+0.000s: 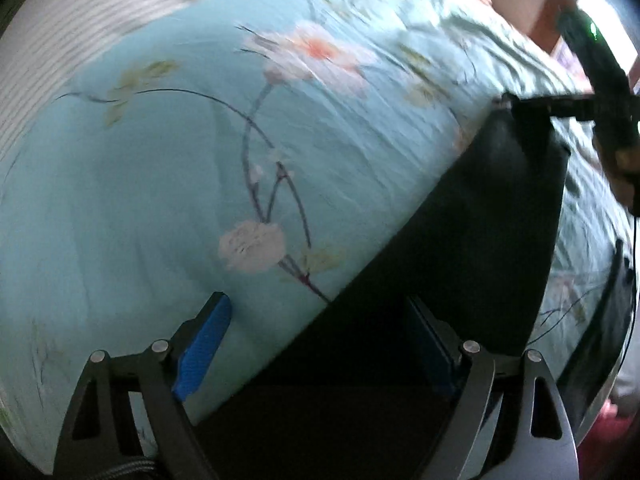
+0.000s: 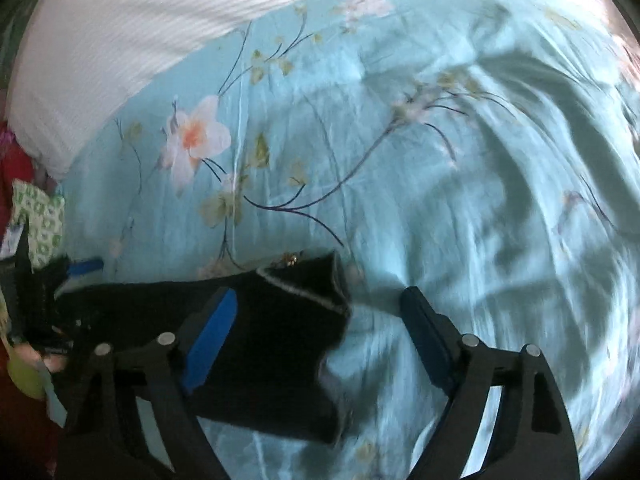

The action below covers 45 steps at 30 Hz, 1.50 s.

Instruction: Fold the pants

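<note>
Pants (image 2: 272,344) — black, lying on floral blue bedsheet (image 2: 440,200); left gripper (image 1: 320,344) and right gripper (image 2: 320,336) both spread wide, pinching nothing.

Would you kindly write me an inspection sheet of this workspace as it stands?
Surface: light blue floral bedsheet, wrinkled.
Job's things: black pants lying on the sheet, white-stitched edge showing.
Clutter: white ribbed blanket at the far side; green patterned cloth at the left edge.
Grippers: left gripper jaws apart, pants between them; right gripper jaws apart over the pants' edge.
Cables: thin dark cable at the right edge.
Surroundings: blurred; red fabric beside the bed.
</note>
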### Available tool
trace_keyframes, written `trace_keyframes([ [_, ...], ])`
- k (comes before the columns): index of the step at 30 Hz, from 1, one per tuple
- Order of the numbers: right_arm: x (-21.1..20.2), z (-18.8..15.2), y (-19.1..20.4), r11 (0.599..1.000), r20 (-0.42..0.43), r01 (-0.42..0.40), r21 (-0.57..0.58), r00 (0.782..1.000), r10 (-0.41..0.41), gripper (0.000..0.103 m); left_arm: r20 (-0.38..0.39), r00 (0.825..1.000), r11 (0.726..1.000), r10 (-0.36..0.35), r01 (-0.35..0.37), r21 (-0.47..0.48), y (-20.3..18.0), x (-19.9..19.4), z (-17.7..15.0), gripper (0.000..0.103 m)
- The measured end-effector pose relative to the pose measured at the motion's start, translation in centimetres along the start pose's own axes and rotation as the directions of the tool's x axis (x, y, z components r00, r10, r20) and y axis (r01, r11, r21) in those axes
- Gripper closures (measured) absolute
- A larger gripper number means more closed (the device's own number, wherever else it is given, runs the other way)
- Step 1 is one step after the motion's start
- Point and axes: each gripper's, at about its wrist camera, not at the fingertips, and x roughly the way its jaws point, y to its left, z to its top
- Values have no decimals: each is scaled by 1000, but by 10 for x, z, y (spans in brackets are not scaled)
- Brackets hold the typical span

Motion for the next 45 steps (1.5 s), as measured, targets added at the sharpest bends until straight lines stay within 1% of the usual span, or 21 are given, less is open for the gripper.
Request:
trace_keyframes([
  [1, 1, 2, 1, 1000, -1, -2, -12, 1000, 2, 20, -11, 1000, 1000, -11, 11, 15, -1, 2, 4, 19],
  [2, 1, 4, 3, 1000, -4, -12, -26, 1000, 12, 30, -20, 1000, 1000, -22, 23, 21, 0, 5, 6, 22],
  [3, 1, 5, 6, 999, -13, -35, -35, 999, 35, 37, -27, 999, 999, -34, 35, 31, -2, 5, 7, 28],
  [4, 2, 5, 7, 997, -25, -63, -39, 998, 62, 49, -33, 999, 998, -43, 44, 46, -6, 5, 8, 37],
  [5, 3, 4, 8, 996, -37, -84, -41, 996, 82, 60, -33, 998, 997, -57, 59, 58, -10, 4, 7, 43],
  [6, 4, 1, 10, 994, -46, -103, -44, 994, 101, 65, -33, 997, 995, -76, 78, 66, -13, 0, 5, 59],
  [7, 4, -1, 10, 992, -50, -114, -45, 992, 112, 77, -34, 993, 991, -109, 111, 68, -15, -2, 5, 78],
  [8, 4, -4, 10, 992, -52, -123, -40, 991, 121, 84, -35, 991, 989, -129, 131, 63, -18, -1, 7, 85],
  [9, 2, -7, 8, 991, -47, -129, -29, 991, 128, 84, -27, 991, 990, -131, 132, 55, -19, -4, 6, 87],
  [10, -2, -9, 7, 990, -36, -138, -22, 990, 138, 85, -17, 992, 990, -128, 129, 51, -21, -8, 5, 93],
  [13, -21, -17, 10, 984, 17, -180, -15, 983, 180, 87, 25, 988, 987, -154, 153, 39, -27, -28, -5, 95],
  [17, -52, -30, 20, 980, 64, -193, -51, 979, 196, 87, 74, 983, 986, -166, 164, 34, -43, -57, -22, 96],
  [22, -88, -63, 34, 977, 107, -156, -146, 979, 172, 87, 130, 973, 982, -189, 189, 12, -79, -86, -54, 96],
  [27, -108, -109, 39, 972, 108, -86, -217, 988, 112, 87, 161, 969, 981, -190, 194, -9, -108, -111, -93, 96],
  [33, -123, -157, 32, 970, 133, -7, -243, 990, 40, 87, 158, 965, 977, -210, 213, -2, -142, -122, -128, 96],
  [36, -129, -176, 27, 971, 142, 11, -240, 990, 23, 92, 155, 962, 974, -223, 226, -1, -157, -123, -142, 96],
  [37, -131, -183, 26, 971, 143, 16, -238, 990, 18, 94, 157, 956, 968, -248, 250, 3, -163, -124, -147, 99],
  [39, -134, -195, 22, 973, 141, 30, -230, 990, 3, 97, 164, 942, 955, -294, 295, 18, -175, -126, -154, 98],
  [40, -134, -201, 20, 974, 138, 36, -222, 990, -5, 99, 157, 944, 957, -289, 288, 32, -182, -125, -156, 98],
  [42, -134, -210, 14, 979, 131, 32, -202, 991, -6, 100, 134, 956, 966, -259, 254, 51, -196, -116, -160, 98],
  [45, -130, -218, 13, 984, 109, 9, -179, 994, 10, 101, 110, 957, 963, -268, 268, 15, -197, -108, -167, 98],
])
